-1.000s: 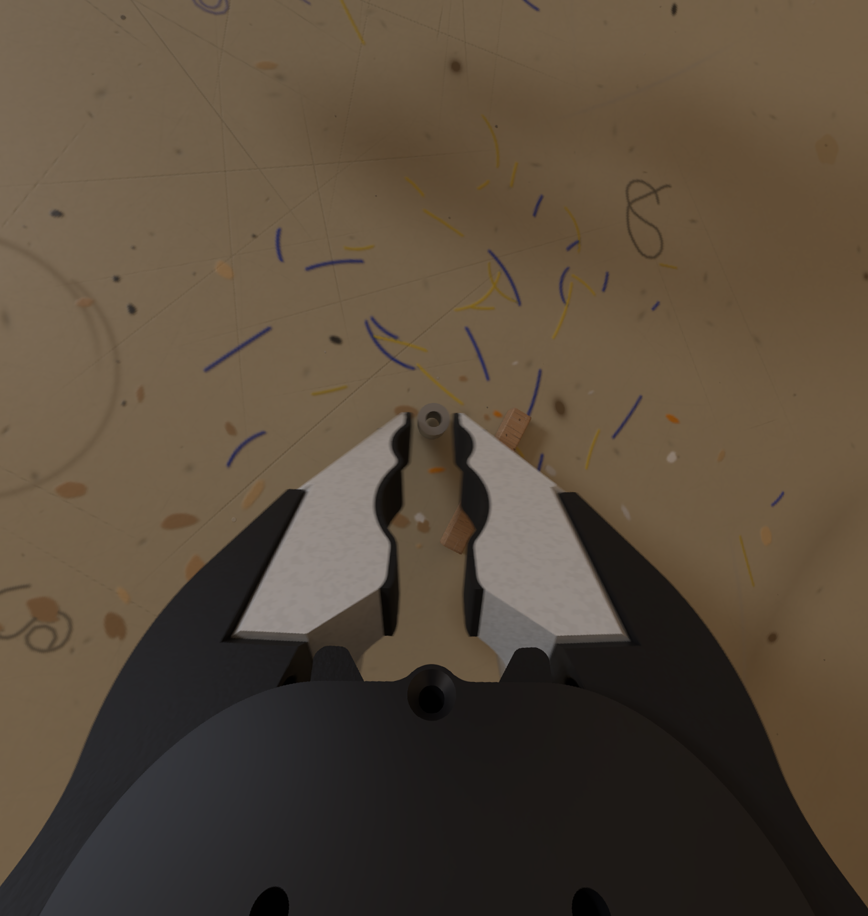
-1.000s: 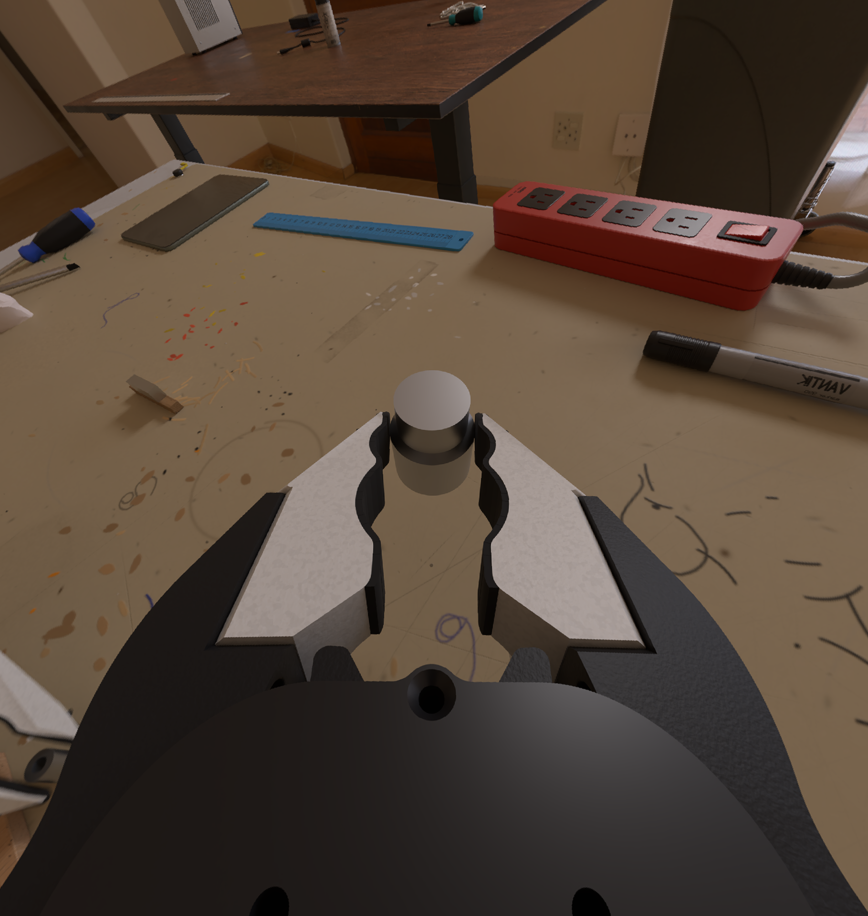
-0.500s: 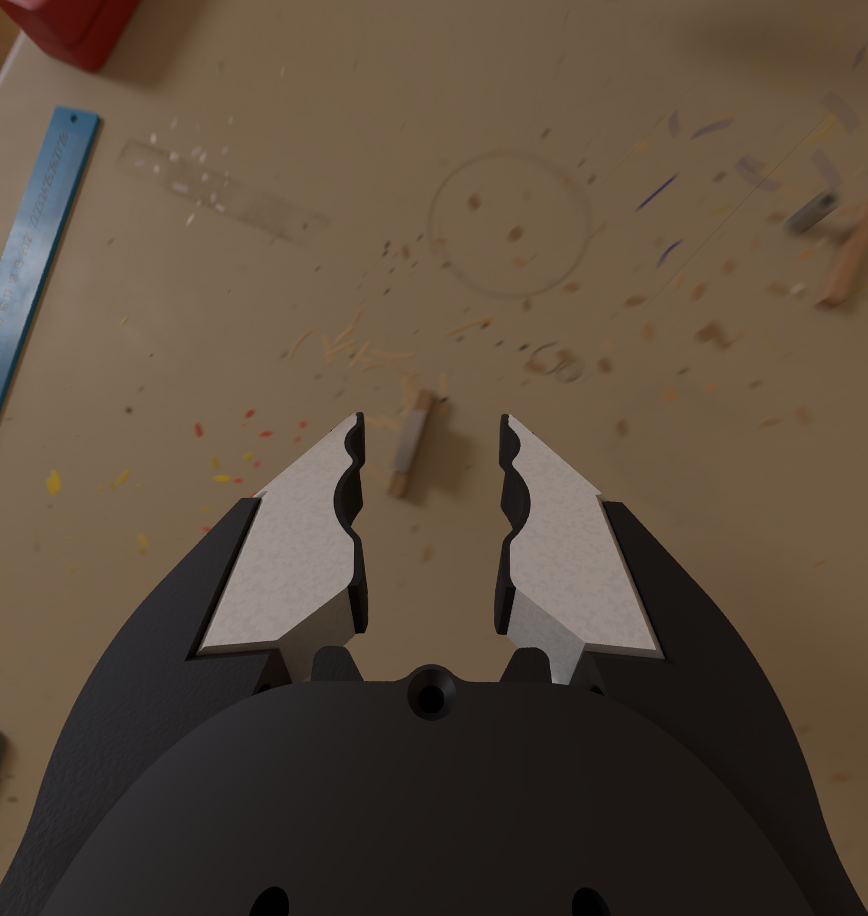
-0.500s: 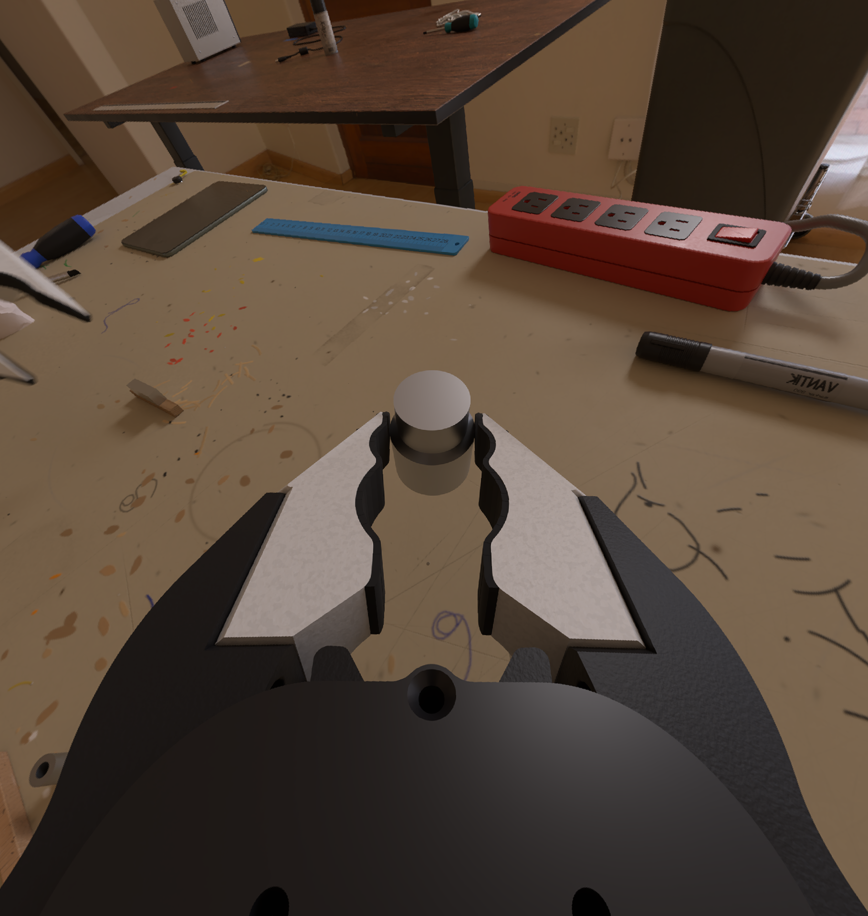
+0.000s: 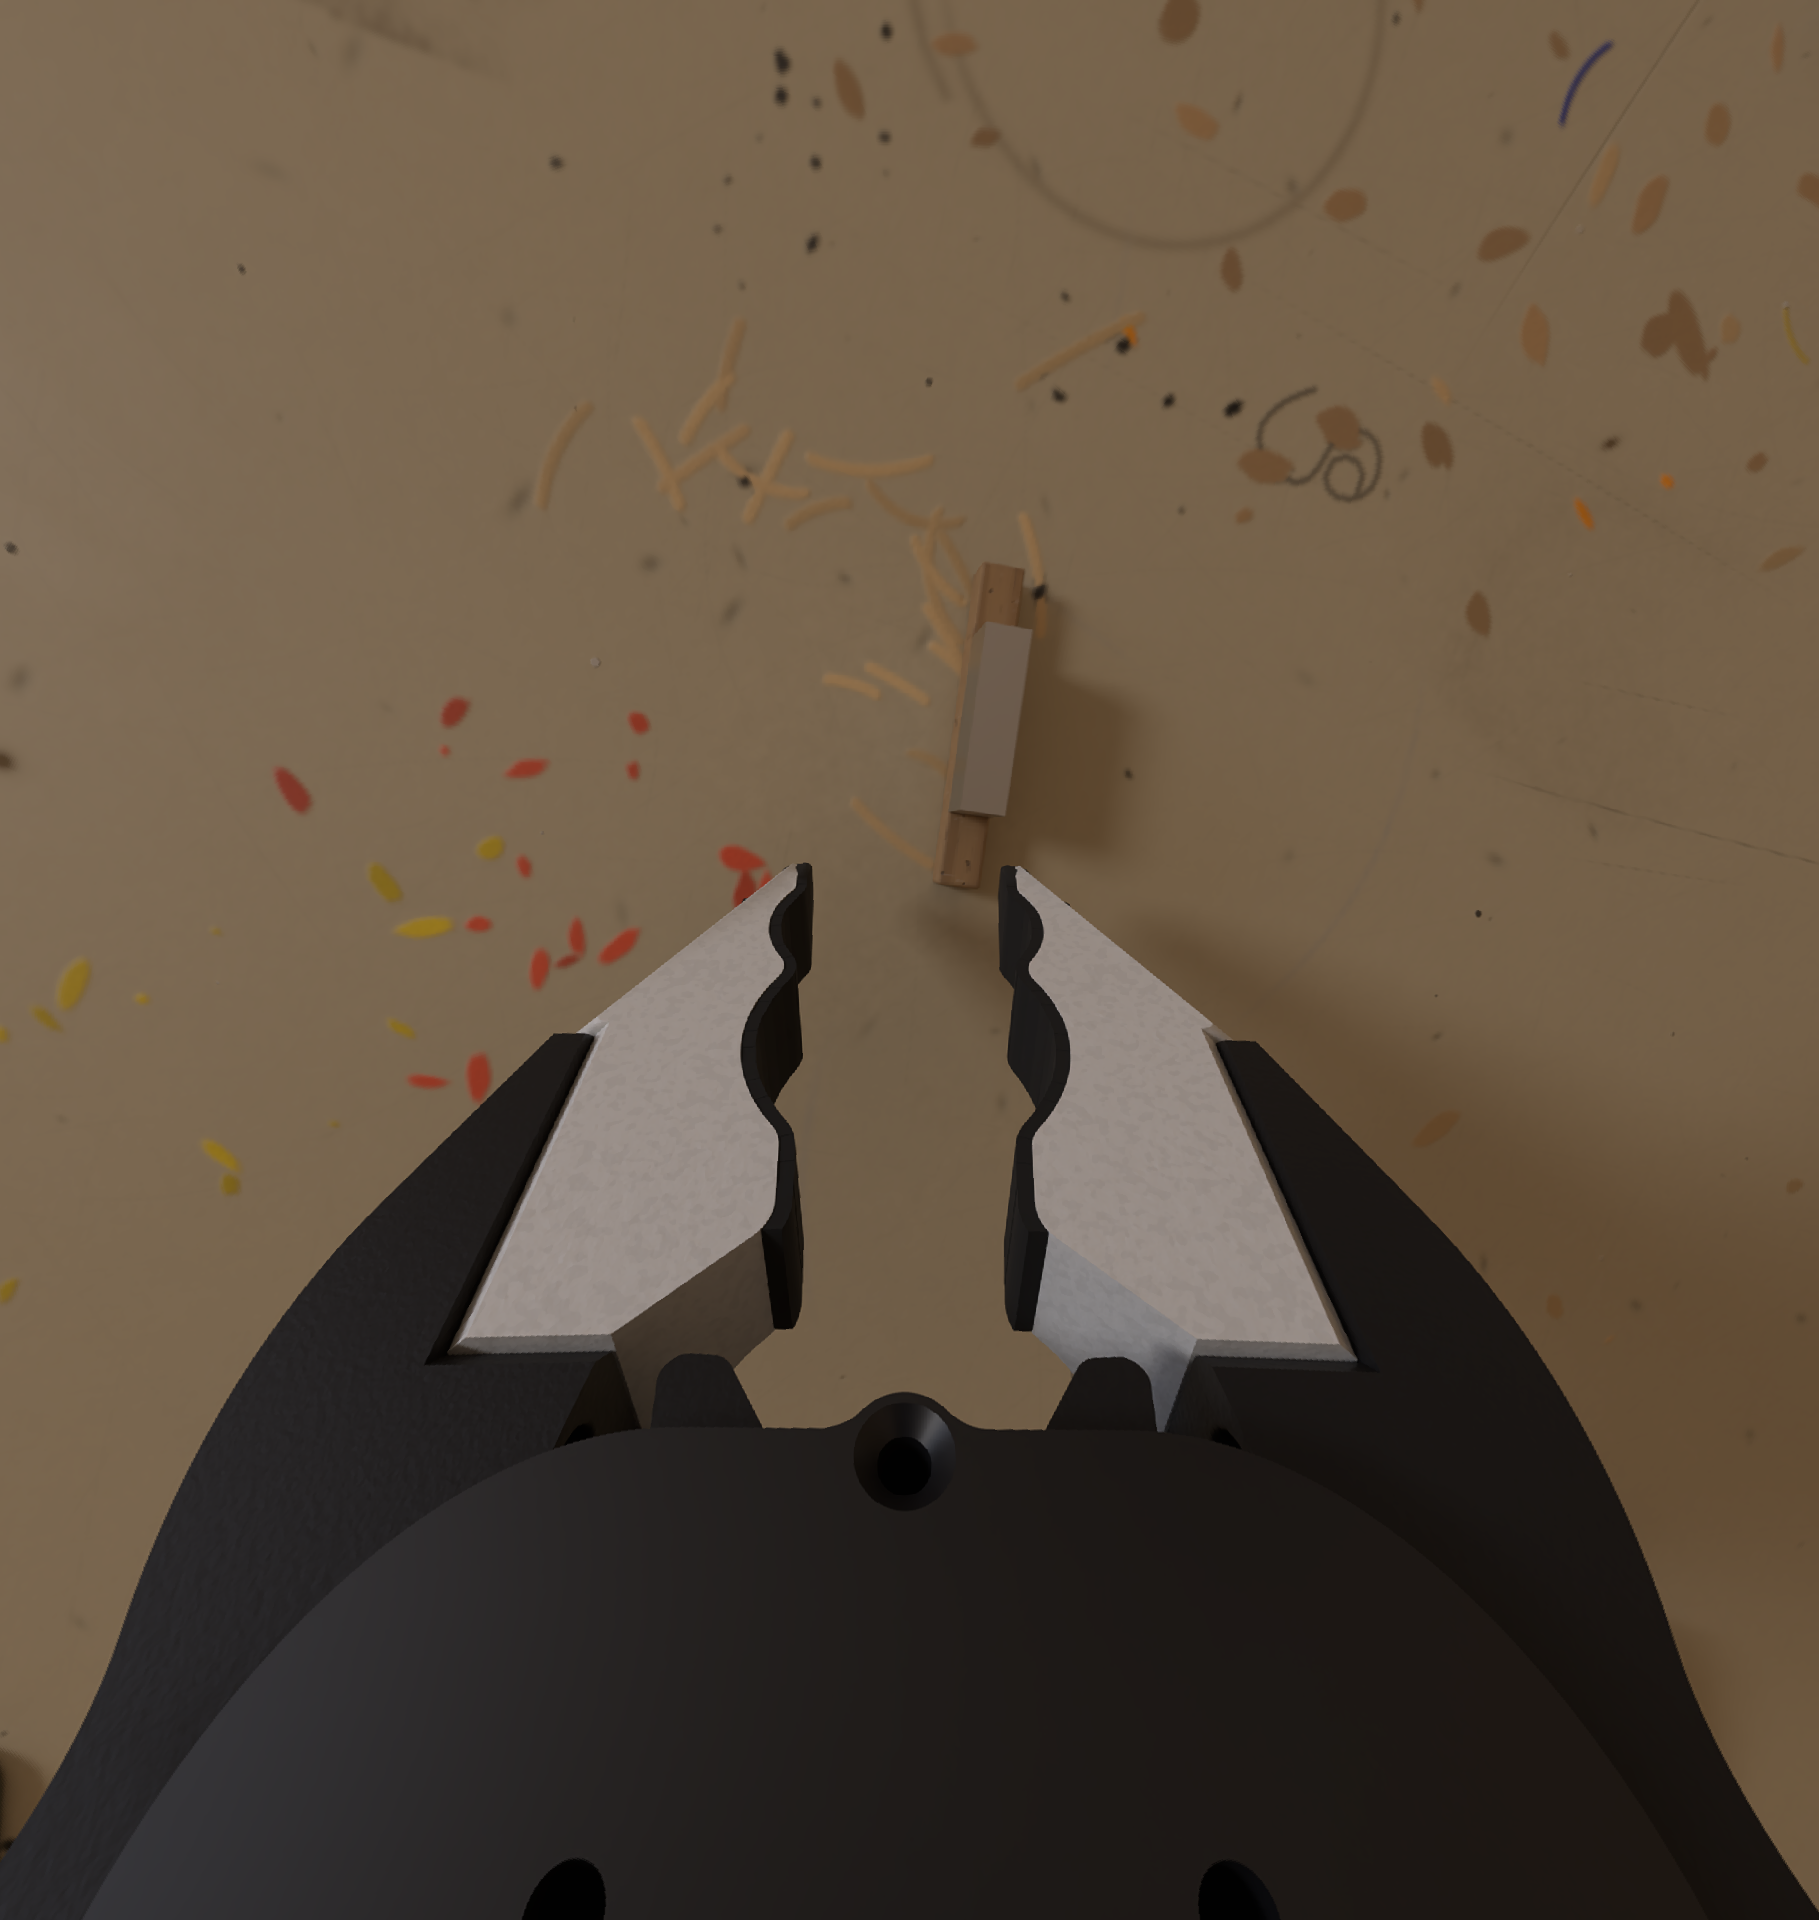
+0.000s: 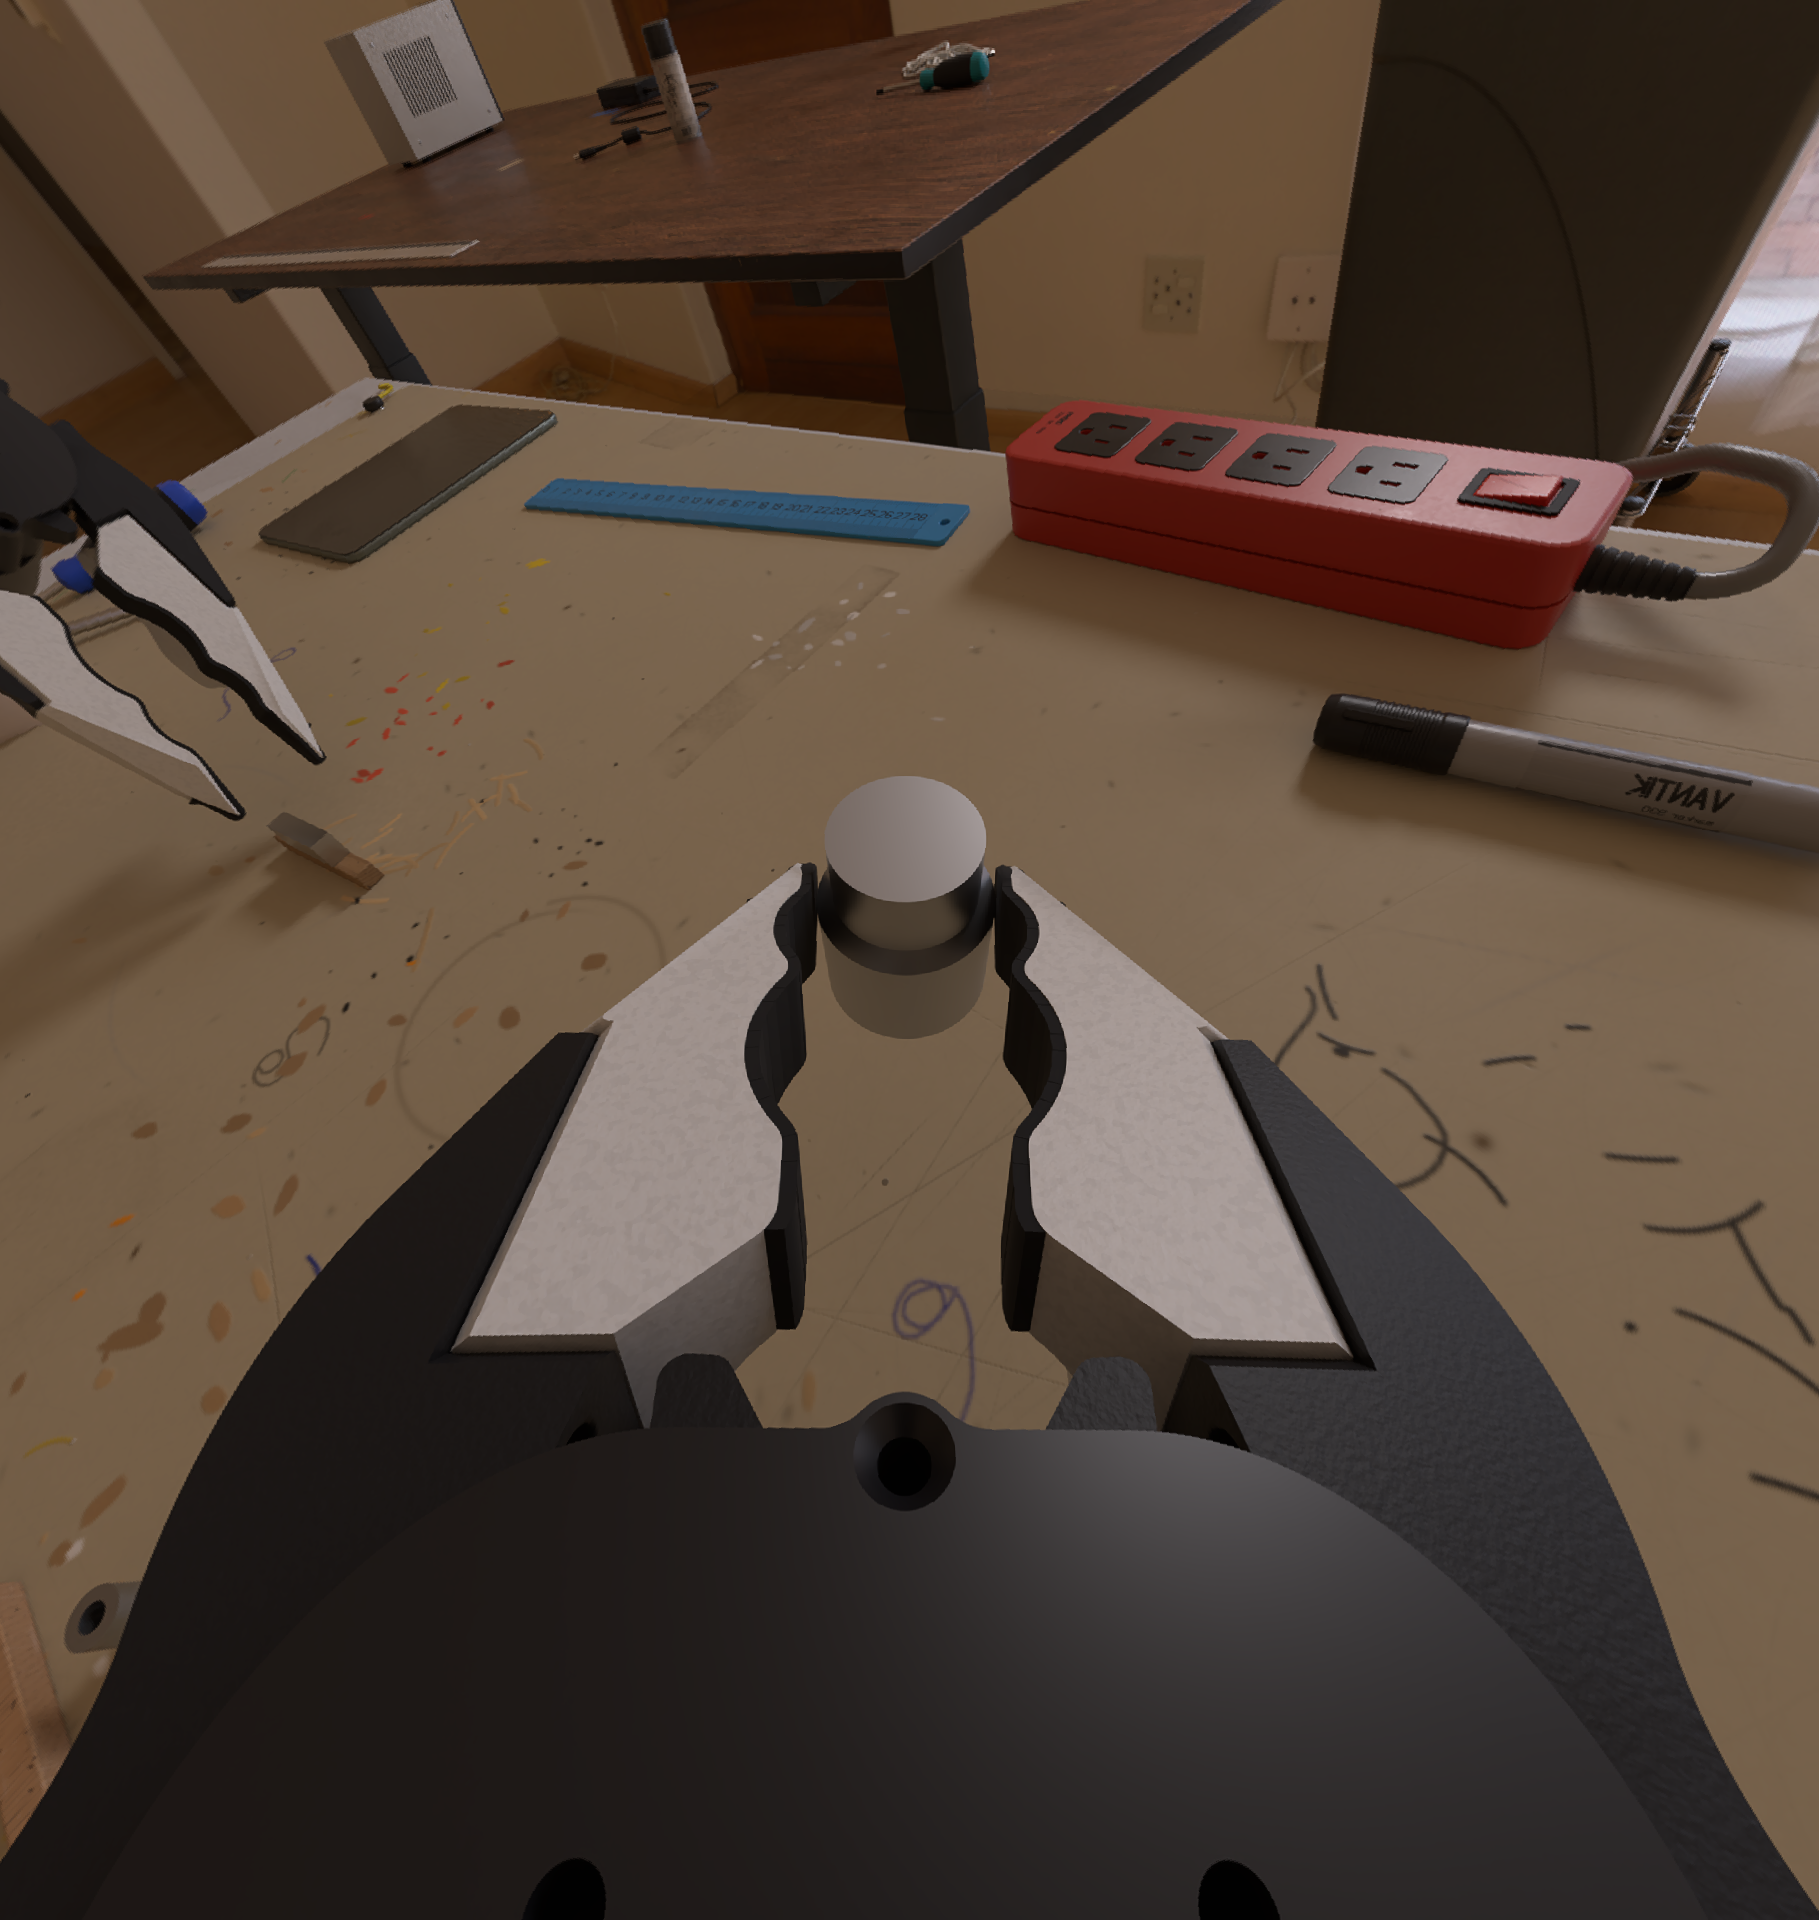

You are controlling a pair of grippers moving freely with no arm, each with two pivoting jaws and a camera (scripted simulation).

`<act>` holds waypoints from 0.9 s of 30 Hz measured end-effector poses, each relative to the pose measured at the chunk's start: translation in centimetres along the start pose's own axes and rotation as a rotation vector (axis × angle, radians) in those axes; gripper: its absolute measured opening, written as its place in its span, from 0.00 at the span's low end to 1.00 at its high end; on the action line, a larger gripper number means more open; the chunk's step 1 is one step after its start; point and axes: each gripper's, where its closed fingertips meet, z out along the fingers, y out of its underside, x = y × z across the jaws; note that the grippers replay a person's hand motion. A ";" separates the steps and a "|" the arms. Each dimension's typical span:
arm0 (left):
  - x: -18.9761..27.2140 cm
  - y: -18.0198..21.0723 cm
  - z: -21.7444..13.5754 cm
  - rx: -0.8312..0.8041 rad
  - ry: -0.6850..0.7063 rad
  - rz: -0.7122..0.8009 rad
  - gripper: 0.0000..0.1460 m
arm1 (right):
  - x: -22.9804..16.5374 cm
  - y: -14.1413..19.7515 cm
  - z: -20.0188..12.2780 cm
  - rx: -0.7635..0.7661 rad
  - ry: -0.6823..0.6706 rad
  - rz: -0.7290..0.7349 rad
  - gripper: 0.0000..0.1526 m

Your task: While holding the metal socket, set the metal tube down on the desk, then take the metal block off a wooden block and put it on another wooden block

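Observation:
In the left wrist view my left gripper is open and empty above the desk. Just ahead of its tips a grey metal block lies on a thin wooden block. The right wrist view shows the left gripper tilted down, close over the metal block and the wooden block. My right gripper is shut on the round metal socket and holds it above the desk. The small metal tube lies on the desk at the lower left, beside another wooden block.
A red power strip, a blue ruler and a dark phone lie along the far edge of the desk. A marker lies at the right. A second, dark wooden desk stands behind.
The left gripper let go of the metal tube, opened, and moved over to the metal block on its wooden block, coming closer and narrowing slightly. The right gripper barely moved.

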 end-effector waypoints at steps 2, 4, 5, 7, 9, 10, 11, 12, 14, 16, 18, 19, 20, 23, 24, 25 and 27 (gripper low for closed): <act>0.3 -0.4 -0.4 0.020 -0.010 0.012 0.24 | -0.1 0.0 0.0 -0.002 -0.001 -0.002 0.22; 0.6 -1.1 -0.8 0.041 -0.003 0.016 0.24 | -0.2 0.0 0.1 -0.003 -0.003 -0.004 0.22; 0.9 -1.4 -0.8 0.055 0.002 0.019 0.23 | -0.2 0.1 0.1 -0.005 -0.003 -0.005 0.22; 1.3 -1.8 -0.4 0.045 0.009 0.027 0.23 | -0.3 0.1 0.1 -0.005 -0.004 -0.006 0.22; 1.3 -1.7 0.2 -0.001 -0.010 0.045 0.23 | -0.3 0.1 0.1 -0.005 -0.005 -0.007 0.22; 1.4 -1.6 0.5 -0.020 -0.015 0.056 0.23 | -0.3 0.1 0.1 -0.005 -0.005 -0.006 0.22; 1.4 -1.5 0.7 -0.035 -0.016 0.064 0.23 | -0.3 0.1 0.1 -0.005 -0.005 -0.006 0.22; 1.5 -1.5 0.8 -0.045 -0.019 0.070 0.23 | -0.2 0.1 0.1 -0.005 -0.004 -0.005 0.22; 1.6 -1.4 0.6 -0.056 -0.029 0.080 0.22 | -0.2 0.1 0.1 -0.004 -0.003 -0.004 0.22; 1.8 -1.5 0.2 -0.044 -0.031 0.083 0.21 | -0.1 0.0 0.0 -0.001 -0.004 0.000 0.22; 2.1 -2.1 -0.2 -0.007 -0.022 0.079 0.20 | 0.0 0.0 0.0 -0.001 -0.002 0.001 0.22; 2.2 -2.5 -0.3 0.014 -0.018 0.078 0.19 | 0.0 0.0 -0.1 -0.001 -0.001 0.000 0.22; 2.3 -2.8 -0.2 0.022 -0.010 0.079 0.18 | 0.0 0.0 -0.1 -0.001 -0.001 -0.001 0.22; 2.5 -3.0 0.6 -0.030 0.003 0.097 0.16 | 0.0 0.0 0.0 -0.003 -0.003 -0.002 0.22; 2.6 -3.1 0.9 -0.043 0.002 0.110 0.15 | 0.0 0.1 0.0 -0.005 -0.002 -0.002 0.22; 2.6 -3.2 1.1 -0.049 -0.003 0.122 0.15 | 0.1 0.1 0.0 -0.006 0.000 -0.003 0.22; 2.4 -3.2 1.5 -0.072 -0.024 0.138 0.14 | 0.1 0.1 0.0 -0.006 0.001 -0.002 0.22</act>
